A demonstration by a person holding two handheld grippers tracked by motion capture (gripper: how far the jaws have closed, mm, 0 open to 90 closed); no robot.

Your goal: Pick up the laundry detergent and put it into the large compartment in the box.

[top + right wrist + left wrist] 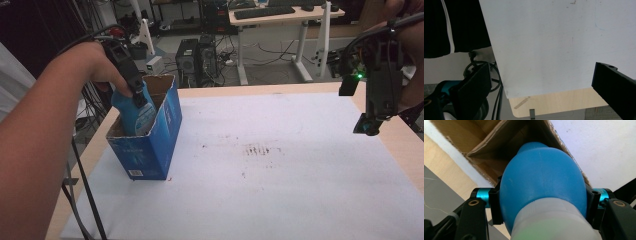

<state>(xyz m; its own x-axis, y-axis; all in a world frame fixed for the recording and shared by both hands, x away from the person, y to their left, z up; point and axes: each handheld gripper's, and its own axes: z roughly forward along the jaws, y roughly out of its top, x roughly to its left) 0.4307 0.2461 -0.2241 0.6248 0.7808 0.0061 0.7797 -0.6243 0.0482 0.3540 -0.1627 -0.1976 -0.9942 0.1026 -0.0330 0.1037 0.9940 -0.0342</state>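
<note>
While gripped by left tongs (136, 95), bottle (132, 112) enters box (150, 150).

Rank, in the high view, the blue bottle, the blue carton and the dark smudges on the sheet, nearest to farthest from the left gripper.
1. Blue bottle, held by the left gripper, partly inside the carton.
2. Blue carton, around the bottle, at the table's left.
3. Dark smudges, mid-sheet, to the right.

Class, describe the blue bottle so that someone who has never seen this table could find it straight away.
Start at the white sheet that covers the wooden table, then go to its left edge, where an open blue cardboard box stands. The blue bottle pokes out of its top, clamped in the left claw; it is smooth, rounded plastic, unlike the printed, square-sided box.
</note>
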